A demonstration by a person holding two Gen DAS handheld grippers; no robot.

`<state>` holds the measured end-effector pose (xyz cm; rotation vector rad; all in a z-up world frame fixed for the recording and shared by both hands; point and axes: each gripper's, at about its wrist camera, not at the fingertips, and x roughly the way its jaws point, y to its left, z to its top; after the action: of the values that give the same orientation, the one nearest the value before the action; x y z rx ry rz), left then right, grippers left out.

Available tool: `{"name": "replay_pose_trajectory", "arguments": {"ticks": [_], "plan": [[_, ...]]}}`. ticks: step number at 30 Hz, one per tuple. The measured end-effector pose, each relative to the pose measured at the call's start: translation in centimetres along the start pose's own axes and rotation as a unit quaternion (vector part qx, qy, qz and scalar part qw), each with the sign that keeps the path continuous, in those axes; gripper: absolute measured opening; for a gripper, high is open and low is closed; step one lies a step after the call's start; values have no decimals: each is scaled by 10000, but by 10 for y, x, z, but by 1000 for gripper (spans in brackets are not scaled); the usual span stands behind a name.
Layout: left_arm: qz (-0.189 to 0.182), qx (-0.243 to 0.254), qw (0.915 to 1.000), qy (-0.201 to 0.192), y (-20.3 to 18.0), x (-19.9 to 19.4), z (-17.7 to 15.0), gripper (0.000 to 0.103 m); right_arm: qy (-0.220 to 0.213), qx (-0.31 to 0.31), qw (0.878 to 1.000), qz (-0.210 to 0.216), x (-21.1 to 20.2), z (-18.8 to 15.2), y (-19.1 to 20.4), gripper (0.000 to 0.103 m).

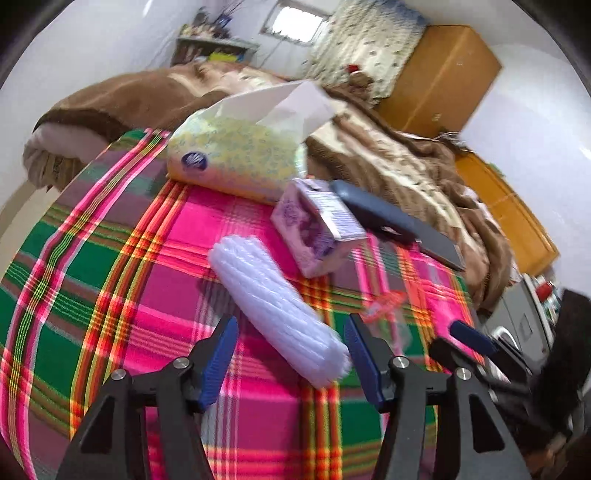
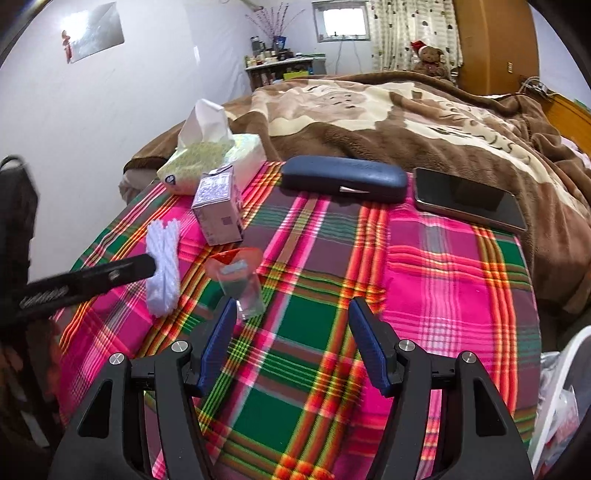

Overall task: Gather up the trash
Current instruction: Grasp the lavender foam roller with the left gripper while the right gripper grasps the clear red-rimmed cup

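Both tongs gape; tissue pack (image 2: 207,162) holds a protruding tissue (image 2: 205,120).

Light: I see bright, even daylight from the small window (image 2: 340,21), blown out white.
Glare: a foil sheet on the wall (image 2: 95,32) shines.
Blur: left wrist view smears; the white bundle (image 1: 275,310) is soft.
Edges: fisheye bends the plaid cloth (image 2: 443,277); corners go black.
Shadows: faint.
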<state>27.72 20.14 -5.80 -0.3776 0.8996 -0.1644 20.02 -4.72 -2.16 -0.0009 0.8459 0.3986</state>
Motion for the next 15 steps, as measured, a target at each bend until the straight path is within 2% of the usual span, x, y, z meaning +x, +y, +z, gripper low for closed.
{"name": "replay_pose_trajectory", "arguments": {"ticks": [5,8,10,15], "plan": [[21,-223,9997,91,8,17,7,60,74,-154,9997,170,12,7,6,64],[35,-240,9997,102,10,20,7,55,180,-227,9995,155,22,8,9,64],[62,-210,9997,116,11,23,9,44,245,-297,9991,169,28,9,12,64],[37,-247,9996,93,14,23,9,40,369,-311,9984,277,36,10,16,64]]}}
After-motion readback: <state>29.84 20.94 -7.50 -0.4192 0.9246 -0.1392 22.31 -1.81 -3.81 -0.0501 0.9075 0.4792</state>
